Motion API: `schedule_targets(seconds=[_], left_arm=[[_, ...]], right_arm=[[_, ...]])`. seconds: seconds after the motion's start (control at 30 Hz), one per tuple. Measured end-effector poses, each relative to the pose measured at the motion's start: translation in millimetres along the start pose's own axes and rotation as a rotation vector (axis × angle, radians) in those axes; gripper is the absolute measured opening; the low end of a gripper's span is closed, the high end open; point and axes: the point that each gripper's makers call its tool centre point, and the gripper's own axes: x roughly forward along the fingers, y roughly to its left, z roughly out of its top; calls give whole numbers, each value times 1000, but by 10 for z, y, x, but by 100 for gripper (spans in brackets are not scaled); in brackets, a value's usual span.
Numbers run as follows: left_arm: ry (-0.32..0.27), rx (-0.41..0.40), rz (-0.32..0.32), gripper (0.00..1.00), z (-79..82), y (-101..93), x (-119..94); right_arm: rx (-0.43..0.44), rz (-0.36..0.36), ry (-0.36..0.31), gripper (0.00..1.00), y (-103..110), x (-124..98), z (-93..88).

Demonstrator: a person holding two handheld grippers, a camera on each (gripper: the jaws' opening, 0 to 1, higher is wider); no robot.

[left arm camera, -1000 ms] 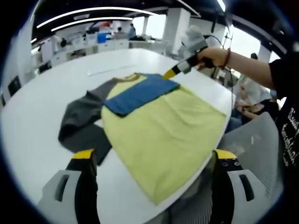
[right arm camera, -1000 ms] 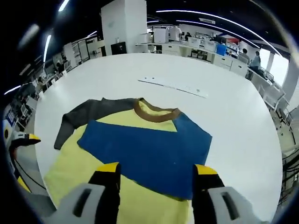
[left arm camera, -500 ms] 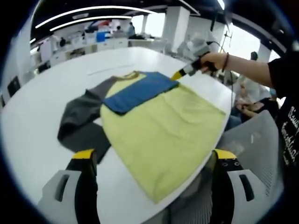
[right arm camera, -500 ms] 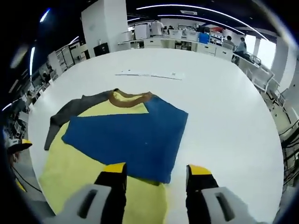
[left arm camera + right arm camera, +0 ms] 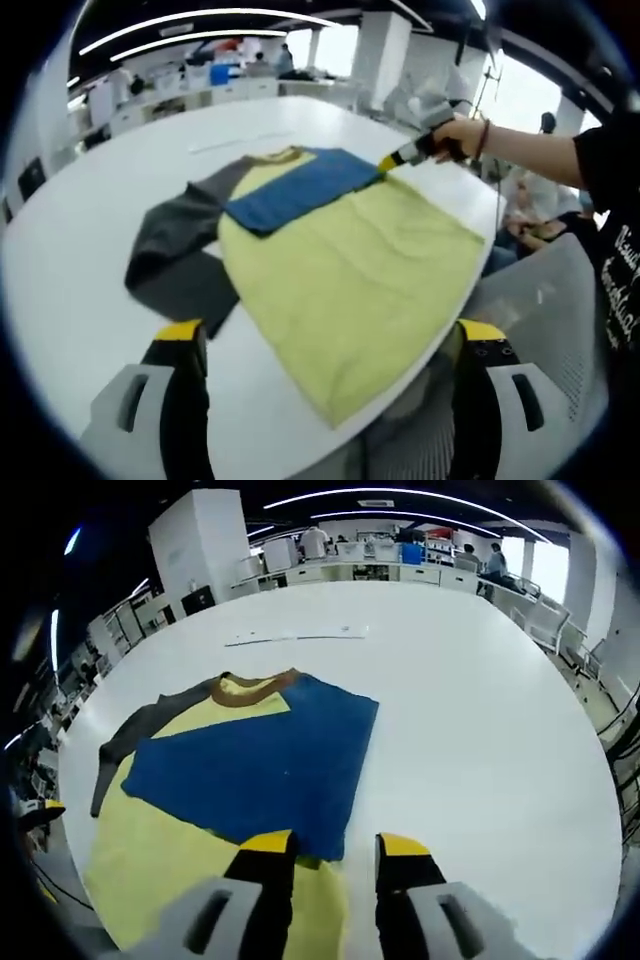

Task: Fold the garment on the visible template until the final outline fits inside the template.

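The right tool [image 5: 332, 846], jaws narrowly parted and grasping nothing, hovered at the yellow shirt's [image 5: 160, 845] folded blue sleeve [image 5: 260, 770]; the left tool [image 5: 325, 338] gaped released.

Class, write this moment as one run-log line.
garment: flat on table | blue sleeve: folded across chest | right tongs: open at sleeve edge | left tongs: open, hovering

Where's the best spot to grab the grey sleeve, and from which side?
Grip the grey sleeve near its cuff end, which lies flat on the bare white table, clear of the yellow body. Probably come in with the left gripper, open, from the table-edge side; that loose end looks nearest it and can be swept across the body.
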Motion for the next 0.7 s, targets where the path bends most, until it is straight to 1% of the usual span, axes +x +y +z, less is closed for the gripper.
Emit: schedule_targets(seconds=[0.07, 0.17, 0.27, 0.3, 0.43, 0.47, 0.5, 0.6, 0.7], left_arm=[[-1, 0, 2, 99, -1, 4, -2], [0, -3, 5, 99, -4, 13, -1], [0, -7, 6, 99, -10, 20, 7], [1, -8, 6, 99, -12, 22, 10], [2, -7, 6, 99, -7, 25, 19], [2, -7, 5, 99, -4, 26, 22], [3, -7, 5, 99, -3, 29, 25], [0, -9, 8, 99, 7, 43, 22], [-1, -11, 11, 99, 7, 59, 16]], right_arm=[[9, 2, 6, 20, -8, 19, -29], [19, -2, 17, 18, -10, 40, -82], [7, -15, 36, 9, -21, 58, -162], [7, -16, 10, 9, -26, 51, -116], [-2, -15, 13, 6, -25, 24, -103], [-4, -12, 13, 3, -19, 21, -101], [-6, -8, 13, 2, -10, 24, -101], [-56, -17, 18, 0, -14, 24, -96], [-56, -12, 22, 0, -27, 29, -94]])
